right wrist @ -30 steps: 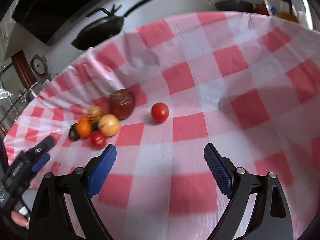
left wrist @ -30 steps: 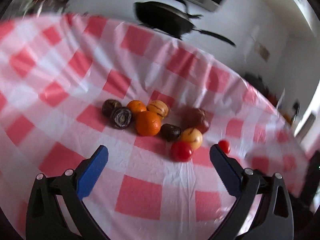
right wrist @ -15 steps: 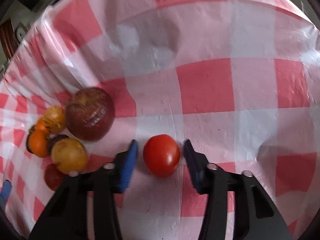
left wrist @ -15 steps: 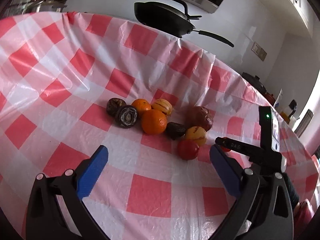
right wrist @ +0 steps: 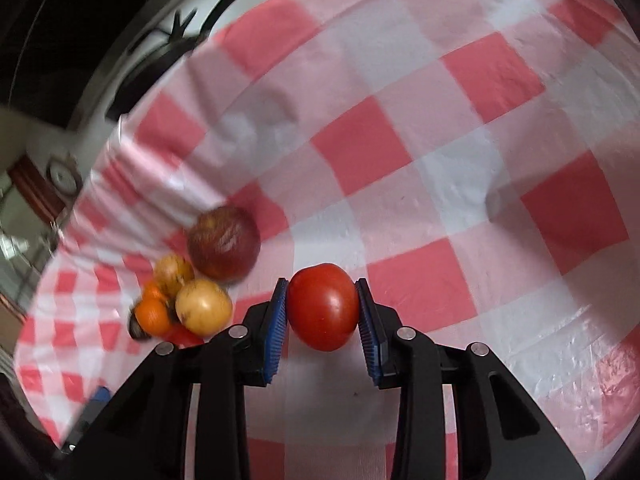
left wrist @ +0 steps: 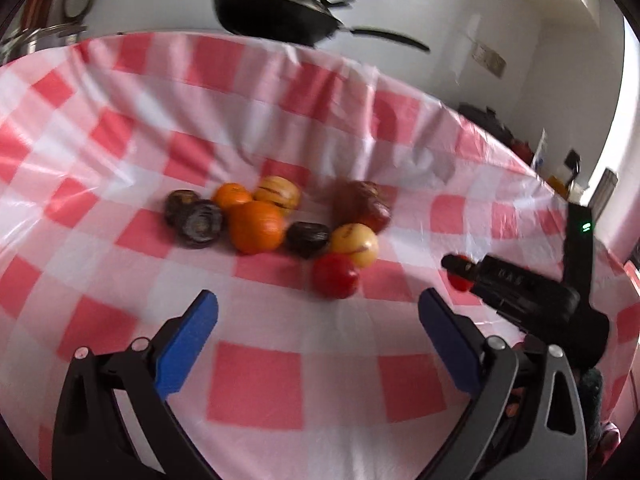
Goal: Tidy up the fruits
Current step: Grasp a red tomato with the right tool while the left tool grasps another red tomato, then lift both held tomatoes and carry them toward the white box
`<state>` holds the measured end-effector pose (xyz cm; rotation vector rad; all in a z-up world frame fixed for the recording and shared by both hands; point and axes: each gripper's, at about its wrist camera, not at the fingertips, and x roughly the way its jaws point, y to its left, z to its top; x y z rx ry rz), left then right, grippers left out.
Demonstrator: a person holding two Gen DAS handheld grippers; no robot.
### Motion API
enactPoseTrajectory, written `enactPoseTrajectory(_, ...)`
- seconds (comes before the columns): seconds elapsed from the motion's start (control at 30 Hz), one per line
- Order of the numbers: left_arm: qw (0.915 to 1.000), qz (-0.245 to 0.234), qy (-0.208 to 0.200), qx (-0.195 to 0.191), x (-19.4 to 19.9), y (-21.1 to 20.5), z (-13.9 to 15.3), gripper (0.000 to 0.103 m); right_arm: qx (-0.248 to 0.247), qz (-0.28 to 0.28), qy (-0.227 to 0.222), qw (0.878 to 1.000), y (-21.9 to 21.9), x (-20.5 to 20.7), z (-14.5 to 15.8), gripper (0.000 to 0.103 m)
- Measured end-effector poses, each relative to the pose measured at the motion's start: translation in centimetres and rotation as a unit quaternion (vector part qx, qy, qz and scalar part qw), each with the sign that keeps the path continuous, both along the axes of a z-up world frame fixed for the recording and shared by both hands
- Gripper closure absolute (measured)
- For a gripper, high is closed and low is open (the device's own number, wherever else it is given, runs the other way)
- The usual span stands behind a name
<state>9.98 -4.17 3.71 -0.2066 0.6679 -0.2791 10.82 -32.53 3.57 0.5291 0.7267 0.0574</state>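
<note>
My right gripper point(right wrist: 322, 310) is shut on a red tomato point(right wrist: 323, 306), blue pads pressed on both its sides, just above the checked cloth; it also shows from the left wrist view point(left wrist: 460, 276). A cluster of fruit lies to its left: a dark red apple point(right wrist: 224, 242), a yellow fruit point(right wrist: 204, 307), oranges point(right wrist: 152, 316). In the left wrist view the cluster holds an orange point(left wrist: 256, 226), dark passion fruits point(left wrist: 198, 222), a striped yellow fruit point(left wrist: 278, 194), a second tomato point(left wrist: 335, 276). My left gripper point(left wrist: 318, 320) is open and empty, short of the cluster.
A red-and-white checked tablecloth point(left wrist: 256, 384) covers the table. A black frying pan point(left wrist: 276, 14) sits behind the far edge. Bottles and jars point(left wrist: 560, 180) stand at the far right.
My right gripper has closed onto the lone tomato and lifted slightly. The left gripper has stayed open, shifting a little toward the cluster.
</note>
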Motion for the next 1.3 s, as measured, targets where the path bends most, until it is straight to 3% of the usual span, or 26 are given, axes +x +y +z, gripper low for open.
enactPoseTrajectory(0.1,0.9987,-0.017,0.012,0.046,2.1,-2.6,-0.3,0.019,0.02,-0.01,-0.003,1.0,-0.5,0.0,0.0,0.069)
enactPoseTrajectory(0.33,0.992,-0.045,0.057,0.103,5.5,-5.2,-1.6,0.04,0.024,-0.005,0.003,1.0,-0.4,0.6,0.2,0.069)
enactPoseTrajectory(0.4,0.9896,-0.051,0.071,0.114,6.3,-5.5,-2.1,0.055,0.02,-0.003,0.004,1.0,-0.2,0.6,0.2,0.069)
enactPoseTrajectory(0.47,0.987,-0.053,0.083,0.127,6.8,-5.6,-2.5,0.064,0.016,-0.002,0.003,1.0,-0.1,0.5,0.2,0.069)
enactPoseTrajectory(0.57,0.9841,-0.062,0.074,0.149,6.3,-5.7,-2.5,0.065,0.015,0.001,0.003,1.0,0.0,0.5,0.2,0.069)
enactPoseTrajectory(0.67,0.9843,-0.053,0.036,0.164,4.4,-5.1,-1.5,0.065,0.012,0.005,-0.003,1.0,0.0,0.1,0.2,0.069)
enactPoseTrajectory(0.83,0.9929,-0.025,0.008,0.116,-0.4,-1.1,0.9,0.065,0.019,0.007,-0.004,1.0,-0.3,0.1,0.1,0.069)
enactPoseTrajectory(1.0,0.9968,0.025,-0.008,0.076,-5.3,4.3,0.3,0.065,0.015,0.011,-0.004,1.0,-0.1,0.2,0.1,0.069)
enactPoseTrajectory(1.13,0.999,0.04,0.007,0.017,-5.1,7.0,0.6,0.065,0.005,0.013,-0.006,1.0,0.2,0.1,0.2,0.069)
enactPoseTrajectory(1.3,0.9987,0.044,-0.007,0.023,-5.4,7.0,1.1,0.065,0.004,0.009,-0.007,1.0,0.2,0.0,0.3,0.069)
